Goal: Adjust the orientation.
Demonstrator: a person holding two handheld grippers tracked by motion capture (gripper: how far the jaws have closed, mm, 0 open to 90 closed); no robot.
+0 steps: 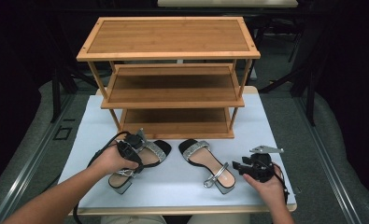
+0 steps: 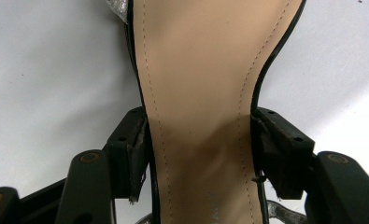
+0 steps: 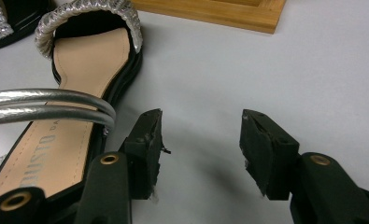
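Sandals are the work here, two of them on the white table in front of the wooden shoe rack. Left gripper sits over the left sandal, its two jaws set against the narrow waist of the tan insole, one on each black edge; the pads appear to touch the sole's sides, so it grips the shoe there. That sandal lies just before the rack's bottom shelf, toe with its silver band toward the rack. Right gripper rests on the table farther from the rack, jaws apart with bare white surface between them. The right sandal lies just beside its left jaw, its silver ankle strap near that jaw, apart from it.
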